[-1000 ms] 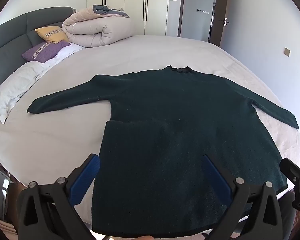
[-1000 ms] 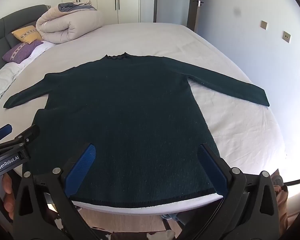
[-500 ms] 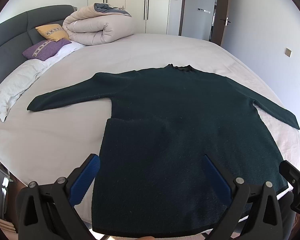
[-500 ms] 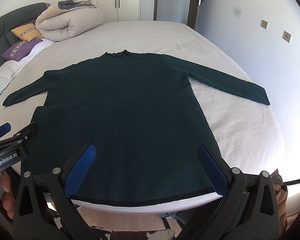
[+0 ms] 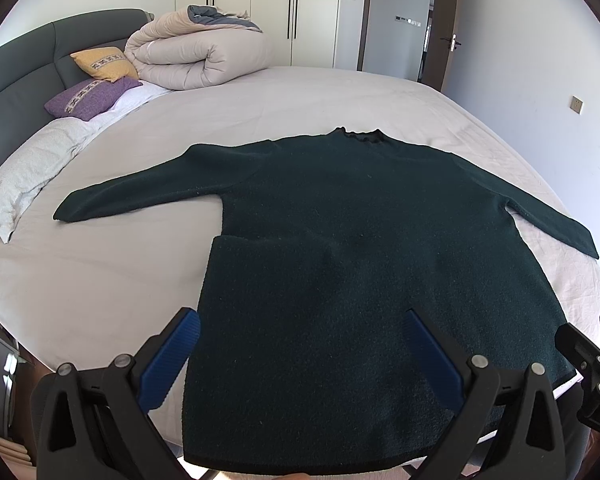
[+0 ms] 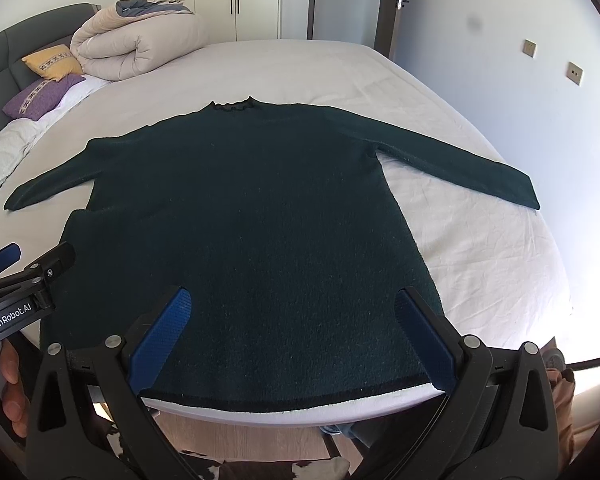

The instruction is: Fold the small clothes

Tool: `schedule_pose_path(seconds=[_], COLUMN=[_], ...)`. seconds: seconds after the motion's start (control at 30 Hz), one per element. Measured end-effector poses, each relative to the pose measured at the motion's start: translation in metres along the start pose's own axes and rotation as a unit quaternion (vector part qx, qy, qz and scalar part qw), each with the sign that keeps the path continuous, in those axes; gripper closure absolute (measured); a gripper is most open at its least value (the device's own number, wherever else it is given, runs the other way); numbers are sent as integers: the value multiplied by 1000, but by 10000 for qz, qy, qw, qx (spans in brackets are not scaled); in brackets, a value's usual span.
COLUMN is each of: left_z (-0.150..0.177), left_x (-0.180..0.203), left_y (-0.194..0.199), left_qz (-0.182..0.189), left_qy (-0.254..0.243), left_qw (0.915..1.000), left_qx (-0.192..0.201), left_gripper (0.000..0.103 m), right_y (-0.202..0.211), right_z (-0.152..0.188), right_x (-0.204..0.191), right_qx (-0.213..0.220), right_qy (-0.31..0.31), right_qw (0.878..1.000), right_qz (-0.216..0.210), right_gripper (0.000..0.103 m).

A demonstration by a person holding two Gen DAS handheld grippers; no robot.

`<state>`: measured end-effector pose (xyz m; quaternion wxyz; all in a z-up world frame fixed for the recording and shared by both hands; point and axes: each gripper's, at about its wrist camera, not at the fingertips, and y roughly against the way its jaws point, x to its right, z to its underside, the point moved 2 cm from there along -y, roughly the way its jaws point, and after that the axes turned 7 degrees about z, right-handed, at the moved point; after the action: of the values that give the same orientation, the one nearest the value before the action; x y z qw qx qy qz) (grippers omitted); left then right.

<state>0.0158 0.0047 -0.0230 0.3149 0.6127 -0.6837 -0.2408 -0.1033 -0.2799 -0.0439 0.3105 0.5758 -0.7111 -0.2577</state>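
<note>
Left wrist view: The dark green sweater (image 5: 364, 264) is laid flat on the bed (image 5: 100, 280), collar away from the camera and hem at the near edge of the mattress. Both sleeves are spread outward from the body, which exposes every edge for folding. A rectangular step is seen on the sweater's left side below the sleeve; whether this is a tucked layer cannot be told. The left gripper (image 5: 300, 356) is held above the hem with its jaws spread wide and nothing between them. Part of the right gripper (image 5: 588, 364) is visible beyond the sweater's right hem corner. A rolled duvet (image 5: 196, 56) and two cushions lie well beyond the collar, near the headboard.

Right wrist view: The sweater (image 6: 252, 232) is seen squarely, its hem lying just inside the mattress edge. The right gripper (image 6: 292, 332) is held over the hem, jaws wide apart and empty. The left gripper (image 6: 24, 284) is positioned beside the sweater's left hem corner, with fingers of a hand (image 6: 8, 384) behind it. By judgement, folding has not yet begun; both claws are likely staged open for a hem or sleeve grasp.
</note>
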Motion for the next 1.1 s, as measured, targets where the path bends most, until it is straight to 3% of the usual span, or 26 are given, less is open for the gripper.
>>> schedule_pose_path(seconds=[1.1], left_z=[3], left_x=[0], left_y=[-1], left_qz=[15], left_qy=[6], left_qw=[10000], left_qx=[-16], left_gripper=[0], right_y=[-2], right_z=[9], right_x=[-3], right_qx=[-36], right_qy=[23], right_qw=[10000], right_qz=[11], right_gripper=[0])
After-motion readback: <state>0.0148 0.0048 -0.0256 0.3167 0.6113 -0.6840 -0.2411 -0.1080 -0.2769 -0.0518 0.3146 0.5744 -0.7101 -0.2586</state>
